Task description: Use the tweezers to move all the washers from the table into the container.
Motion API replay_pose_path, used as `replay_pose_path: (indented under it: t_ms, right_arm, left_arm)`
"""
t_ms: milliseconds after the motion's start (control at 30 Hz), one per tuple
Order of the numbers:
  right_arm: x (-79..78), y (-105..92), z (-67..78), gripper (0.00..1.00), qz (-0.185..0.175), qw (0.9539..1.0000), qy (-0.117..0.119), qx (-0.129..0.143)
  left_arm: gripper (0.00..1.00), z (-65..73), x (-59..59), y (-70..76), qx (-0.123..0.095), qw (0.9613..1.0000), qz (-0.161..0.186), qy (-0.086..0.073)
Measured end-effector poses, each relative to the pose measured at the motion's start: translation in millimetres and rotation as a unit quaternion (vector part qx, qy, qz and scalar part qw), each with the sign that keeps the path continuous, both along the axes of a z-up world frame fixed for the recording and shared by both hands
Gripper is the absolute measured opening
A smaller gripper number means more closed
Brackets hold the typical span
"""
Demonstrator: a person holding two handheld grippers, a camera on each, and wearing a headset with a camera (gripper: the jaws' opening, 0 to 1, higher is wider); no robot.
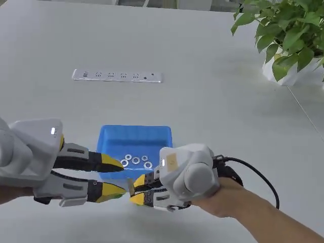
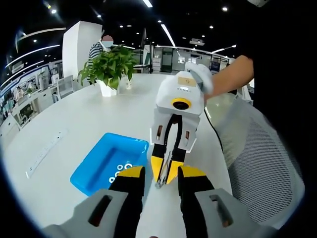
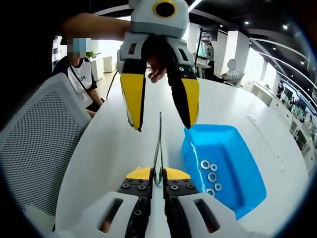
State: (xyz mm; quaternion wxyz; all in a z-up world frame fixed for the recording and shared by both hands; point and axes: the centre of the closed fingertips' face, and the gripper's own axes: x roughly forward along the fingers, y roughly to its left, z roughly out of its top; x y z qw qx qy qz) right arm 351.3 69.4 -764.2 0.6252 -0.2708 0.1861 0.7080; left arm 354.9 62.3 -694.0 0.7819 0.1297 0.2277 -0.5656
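A blue container [image 1: 109,139] sits on the white table with several steel washers [image 1: 136,161] lying in it. My right gripper [image 1: 134,191] is shut on thin metal tweezers [image 3: 159,144], which point forward along the table beside the container [image 3: 247,178]. My left gripper [image 1: 120,177] faces it with its yellow jaws open. In the right gripper view the tweezers' tip reaches up between the jaws of the left gripper [image 3: 163,124]. In the left gripper view the right gripper [image 2: 163,179] sits between my own open jaws, with the container [image 2: 94,166] to the left.
A white power strip [image 1: 117,76] lies further back on the table. A potted plant [image 1: 288,35] stands at the far right. A black cable [image 1: 253,172] trails from the right gripper. A grey mesh chair [image 2: 262,148] stands at the table's edge.
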Motion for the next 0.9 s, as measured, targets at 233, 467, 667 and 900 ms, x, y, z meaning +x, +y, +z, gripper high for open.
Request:
replay_pose_path:
  t_ms: [233, 467, 667, 900]
  right_arm:
    - [-3.9, -3.0, 7.7, 0.08, 0.006, 1.0000, -0.003, -0.001]
    - [-3.8, -6.0, 19.3, 0.08, 0.007, 1.0000, -0.005, 0.000]
    - [-1.1, -6.5, 30.4, 0.08, 0.006, 0.9999, -0.007, 0.005]
    - [7.8, -7.6, 46.3, 0.08, -0.002, 0.9998, -0.008, 0.018]
  left_arm:
    - [0.51, 1.9, -7.0, 10.7, -0.009, 0.9994, 0.032, 0.002]
    - [0.59, 3.3, -12.1, 19.8, -0.018, 0.9977, 0.065, 0.003]
    - [0.68, 1.8, -18.4, 26.4, -0.019, 0.9960, 0.088, -0.002]
    - [0.79, 0.2, -20.2, 36.2, -0.020, 0.9921, 0.123, 0.004]
